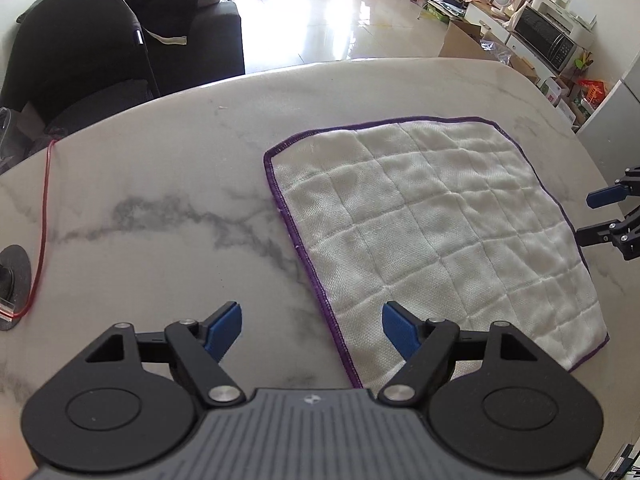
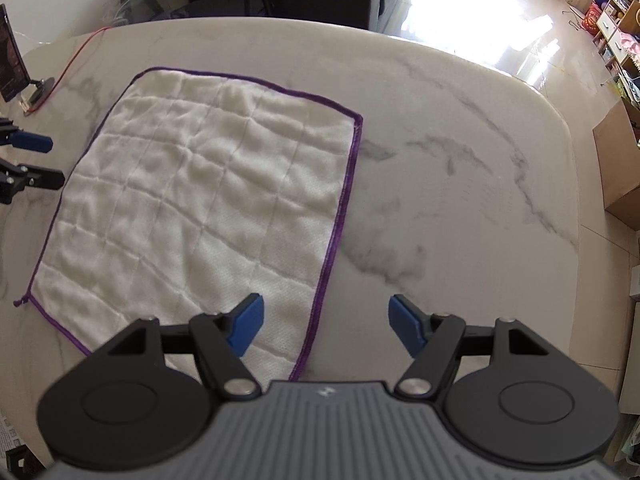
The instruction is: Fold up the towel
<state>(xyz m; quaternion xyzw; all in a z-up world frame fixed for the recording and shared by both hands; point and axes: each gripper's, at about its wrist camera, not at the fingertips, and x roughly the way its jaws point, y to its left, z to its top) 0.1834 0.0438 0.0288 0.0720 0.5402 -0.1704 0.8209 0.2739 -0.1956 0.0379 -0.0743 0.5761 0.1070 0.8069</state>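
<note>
A white quilted towel [image 1: 432, 224] with purple trim lies flat on the marble table [image 1: 160, 184]; the right wrist view shows the same towel [image 2: 200, 200]. My left gripper [image 1: 312, 330] hovers open above the towel's near left edge, its jaws astride the purple hem and holding nothing. My right gripper [image 2: 326, 326] hovers open over the towel's near right edge, likewise holding nothing. Each gripper also shows from the side in the other view, at the towel's border: the right gripper [image 1: 596, 216] and the left gripper [image 2: 44, 160].
A red cable [image 1: 44, 216] runs along the table's left side to a black round stand base [image 1: 14, 268]. A dark screen [image 2: 10, 60] stands on that base. Beyond the table are a dark sofa [image 1: 120, 28], a cardboard box [image 2: 618, 168] and a glossy floor.
</note>
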